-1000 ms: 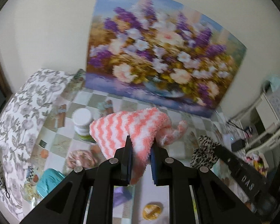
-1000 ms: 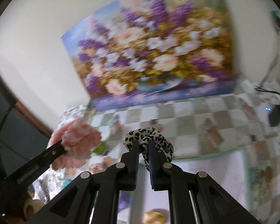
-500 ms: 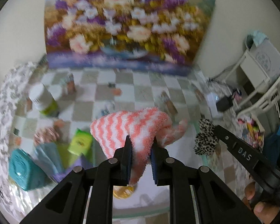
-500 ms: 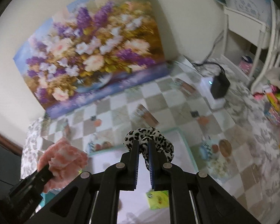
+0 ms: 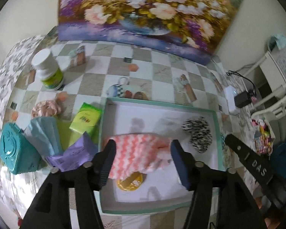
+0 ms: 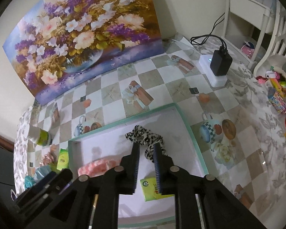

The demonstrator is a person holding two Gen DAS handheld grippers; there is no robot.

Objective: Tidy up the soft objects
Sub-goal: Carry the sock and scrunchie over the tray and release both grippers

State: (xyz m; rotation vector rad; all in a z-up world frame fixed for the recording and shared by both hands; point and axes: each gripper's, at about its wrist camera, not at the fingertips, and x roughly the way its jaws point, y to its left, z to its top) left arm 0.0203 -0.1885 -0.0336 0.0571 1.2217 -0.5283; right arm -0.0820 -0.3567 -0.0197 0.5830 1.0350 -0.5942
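A shallow white box with a teal rim [image 5: 158, 103] [image 6: 186, 126] lies on the checkered table. A pink-and-white striped fuzzy sock [image 5: 135, 154] [image 6: 97, 167] lies inside it. My left gripper [image 5: 143, 156] is open, its fingers wide on either side of the sock. A leopard-print scrunchie [image 5: 198, 133] [image 6: 146, 139] sits in the box on the right. My right gripper [image 6: 145, 159] is parted slightly around the scrunchie, which hangs loose between the fingers. A pink scrunchie [image 5: 45, 108] lies on the table left of the box.
Left of the box are a green packet [image 5: 85, 118], blue and purple packets [image 5: 45, 133], a teal pouch [image 5: 15, 148] and a white-lidded jar [image 5: 47, 70]. A yellow disc [image 5: 130, 181] and a green packet [image 6: 152, 189] lie in the box. A flower painting [image 6: 82, 28] leans behind; a charger [image 6: 219, 63] sits right.
Both grippers came down over the box. The left opened wide and let the striped sock drop into it. The right loosened its hold on the leopard scrunchie inside the box.
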